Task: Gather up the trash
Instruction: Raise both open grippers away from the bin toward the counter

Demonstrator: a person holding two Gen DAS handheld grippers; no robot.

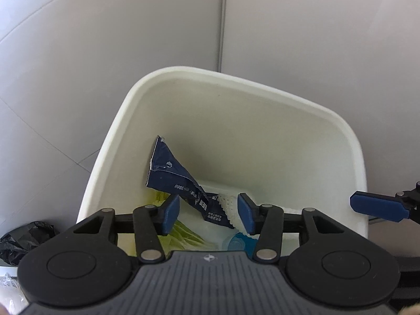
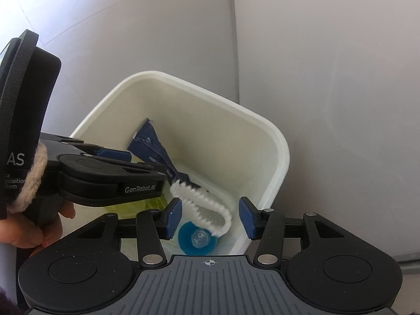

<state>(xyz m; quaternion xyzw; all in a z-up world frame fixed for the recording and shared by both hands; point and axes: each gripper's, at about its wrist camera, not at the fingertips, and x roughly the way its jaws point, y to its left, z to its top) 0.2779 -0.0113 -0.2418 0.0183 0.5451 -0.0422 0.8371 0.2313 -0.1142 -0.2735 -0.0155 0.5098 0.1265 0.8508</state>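
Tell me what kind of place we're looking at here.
Probably an indoor room corner, maybe an office or home. A white bin holding a blue wrapper and other rubbish stands where plain pale wall panels meet.

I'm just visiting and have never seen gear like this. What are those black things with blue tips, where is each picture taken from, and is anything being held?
There is no robot arm here. A person holds a hand-held clamp in each hand, and each clamp carries a wide-angle camera that looks along its two blue-padded fingers. One picture comes from the left gripper, the other from the right gripper. In the right view you can also see the left clamp from the side, with the person's hand around its handle.

Both point down into a white bin that stands against a pale wall. Inside lie a crumpled dark blue wrapper, a piece of white foam netting, a blue cap-like round thing and something yellow-green. A black bag lies beside the bin.

Both sets of jaws stand open and nothing is held.
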